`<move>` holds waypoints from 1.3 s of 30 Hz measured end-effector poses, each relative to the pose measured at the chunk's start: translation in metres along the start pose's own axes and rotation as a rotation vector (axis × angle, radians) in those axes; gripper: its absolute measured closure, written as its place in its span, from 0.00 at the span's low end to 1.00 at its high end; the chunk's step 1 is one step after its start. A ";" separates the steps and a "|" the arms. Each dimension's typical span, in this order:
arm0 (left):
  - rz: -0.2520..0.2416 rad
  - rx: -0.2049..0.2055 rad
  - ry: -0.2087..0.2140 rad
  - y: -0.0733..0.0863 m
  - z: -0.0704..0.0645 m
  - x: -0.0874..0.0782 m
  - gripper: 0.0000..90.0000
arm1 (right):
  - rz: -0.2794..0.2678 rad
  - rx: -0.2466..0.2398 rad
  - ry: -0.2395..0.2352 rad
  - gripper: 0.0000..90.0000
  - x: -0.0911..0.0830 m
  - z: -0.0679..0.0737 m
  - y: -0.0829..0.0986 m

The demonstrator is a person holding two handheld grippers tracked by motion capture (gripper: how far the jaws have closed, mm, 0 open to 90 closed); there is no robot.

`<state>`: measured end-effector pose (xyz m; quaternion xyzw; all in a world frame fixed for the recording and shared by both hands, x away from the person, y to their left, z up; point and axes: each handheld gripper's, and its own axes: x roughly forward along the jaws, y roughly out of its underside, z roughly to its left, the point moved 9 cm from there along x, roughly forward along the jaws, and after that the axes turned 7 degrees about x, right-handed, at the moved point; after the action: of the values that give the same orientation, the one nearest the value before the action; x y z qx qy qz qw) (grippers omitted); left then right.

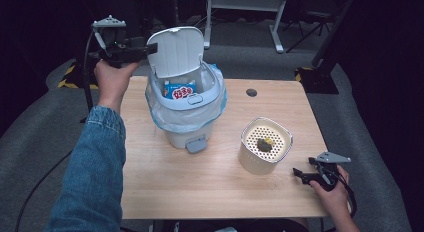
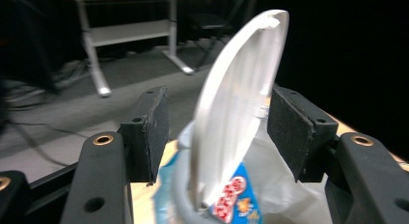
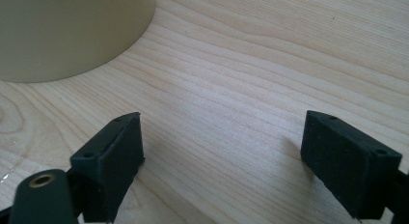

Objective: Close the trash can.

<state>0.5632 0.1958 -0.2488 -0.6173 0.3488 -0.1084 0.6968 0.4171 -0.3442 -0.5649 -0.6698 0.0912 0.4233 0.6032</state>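
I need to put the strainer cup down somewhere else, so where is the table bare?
Bare wood runs along the near edge of the table, in front of the bin and left of the strainer cup. The far right corner is free too. Between bin and cup it is tighter; the right gripper sits beside the cup.

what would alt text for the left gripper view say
The raised white lid of a pedal bin stands edge-on between the left gripper's open black jaws, not clamped. Below it, a blue snack packet and the bin's plastic liner show, with grey floor and a white table frame beyond.
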 end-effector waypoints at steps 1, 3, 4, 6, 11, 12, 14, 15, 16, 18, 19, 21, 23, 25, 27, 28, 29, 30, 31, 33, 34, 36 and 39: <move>0.007 0.005 0.015 0.001 -0.002 0.002 0.45 | 0.000 0.000 0.000 0.17 0.000 0.000 0.000; 0.021 0.021 0.036 0.002 -0.007 0.005 0.47 | 0.000 0.000 0.000 0.17 0.000 0.000 0.000; 0.028 0.035 0.037 0.003 -0.010 0.005 0.46 | -0.001 0.001 0.000 0.17 0.000 0.000 0.000; 0.031 0.039 0.049 0.003 -0.012 0.003 0.46 | -0.001 0.000 0.001 0.17 0.000 0.000 0.000; 0.032 0.046 0.115 0.004 -0.024 -0.006 0.46 | 0.001 -0.002 0.000 0.17 0.000 0.000 0.000; 0.032 0.053 0.126 0.004 -0.028 -0.007 0.46 | 0.000 -0.002 0.001 0.17 0.000 0.000 0.000; 0.030 0.061 0.149 0.005 -0.035 -0.011 0.46 | -0.001 -0.002 0.001 0.17 0.000 0.000 0.000; 0.033 0.070 0.158 0.006 -0.039 -0.012 0.45 | -0.001 -0.002 0.001 0.17 0.000 0.000 0.000; 0.037 0.074 0.161 0.006 -0.042 -0.013 0.45 | -0.001 -0.002 0.001 0.17 0.000 0.000 0.000; 0.050 0.080 0.185 0.009 -0.050 -0.014 0.44 | -0.001 -0.002 0.001 0.17 0.000 0.000 0.000; 0.051 0.084 0.194 0.010 -0.054 -0.014 0.44 | -0.001 -0.002 0.001 0.17 0.000 0.000 0.000; 0.065 0.102 0.189 0.015 -0.060 -0.013 0.44 | -0.001 -0.002 0.002 0.17 0.000 0.000 0.000; 0.096 0.130 0.198 0.021 -0.071 -0.009 0.44 | -0.001 -0.003 0.002 0.17 0.000 0.000 0.000; 0.106 0.125 0.223 0.026 -0.079 -0.007 0.44 | -0.001 -0.002 0.002 0.17 0.000 0.000 0.000; 0.110 0.125 0.248 0.031 -0.090 -0.004 0.44 | -0.001 -0.002 0.002 0.17 0.000 0.000 0.000; 0.112 0.131 0.259 0.033 -0.093 -0.003 0.44 | -0.001 -0.002 0.002 0.17 0.000 0.000 0.000; 0.117 0.129 0.267 0.035 -0.096 -0.002 0.44 | -0.001 -0.002 0.002 0.17 0.000 0.000 0.000; 0.116 0.129 0.272 0.036 -0.097 -0.001 0.44 | -0.001 -0.003 0.002 0.17 0.000 0.000 0.000; 0.113 0.110 0.279 0.037 -0.099 0.000 0.44 | -0.001 -0.003 0.002 0.17 0.000 0.000 0.000; 0.110 0.090 0.299 0.039 -0.102 0.002 0.44 | -0.001 -0.003 0.002 0.17 0.000 0.000 0.000; 0.114 0.086 0.300 0.041 -0.103 0.004 0.45 | -0.001 -0.003 0.002 0.17 0.000 0.000 0.000; 0.134 0.070 0.302 0.046 -0.104 0.008 0.46 | -0.001 -0.003 0.002 0.17 0.000 0.000 0.000; 0.162 0.054 0.287 0.051 -0.104 0.015 0.48 | -0.001 -0.002 0.002 0.17 0.000 0.000 0.000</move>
<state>0.4955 0.1170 -0.3015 -0.5464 0.4904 -0.1482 0.6626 0.4173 -0.3444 -0.5651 -0.6710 0.0909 0.4224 0.6025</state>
